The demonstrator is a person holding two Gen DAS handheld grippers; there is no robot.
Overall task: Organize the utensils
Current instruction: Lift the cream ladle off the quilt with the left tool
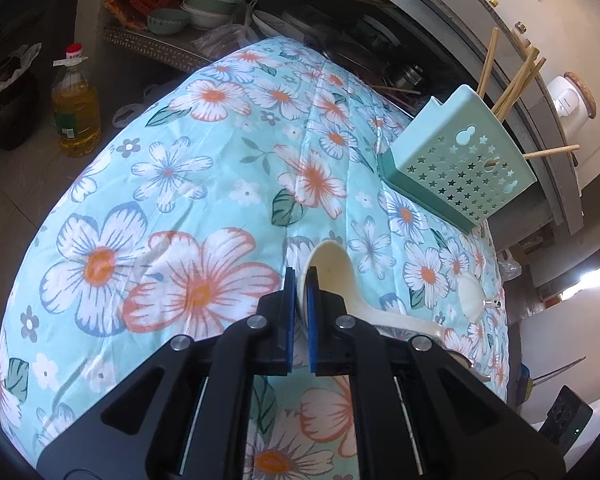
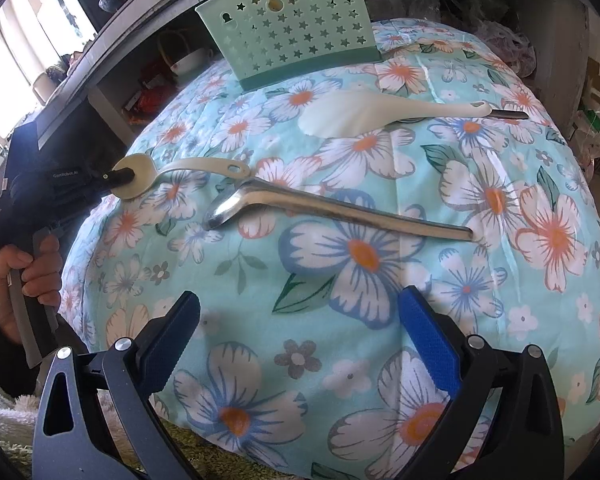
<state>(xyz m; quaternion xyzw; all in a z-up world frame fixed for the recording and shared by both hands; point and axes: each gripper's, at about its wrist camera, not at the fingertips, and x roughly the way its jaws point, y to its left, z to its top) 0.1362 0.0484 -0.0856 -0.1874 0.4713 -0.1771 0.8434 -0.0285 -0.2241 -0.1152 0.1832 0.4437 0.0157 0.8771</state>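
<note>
Floral cloth (image 2: pixel 300 280) spreads under both claws. Green utensil holder (image 2: pixel 288 20) w/ chopsticks (image 1: pixel 516 84) stands far ahead of right gripper (image 2: pixel 300 332), which gapes wide, nothing between. Steel ladle (image 2: pixel 332 208) & white rice paddle (image 2: pixel 364 116) lie ahead, betw. claw & holder. Left gripper (image 1: pixel 301 292) clamps cream soup spoon (image 1: pixel 332 276) by bowl rim.

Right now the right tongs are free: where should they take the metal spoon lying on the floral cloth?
Grip the metal spoon on its long handle, near mid-length, coming down from above with the fingers straddling it crosswise. The handle lies flat, narrow and clear of neighbours there; the bowl end sits close to the cream spoon held by the left tongs.
</note>
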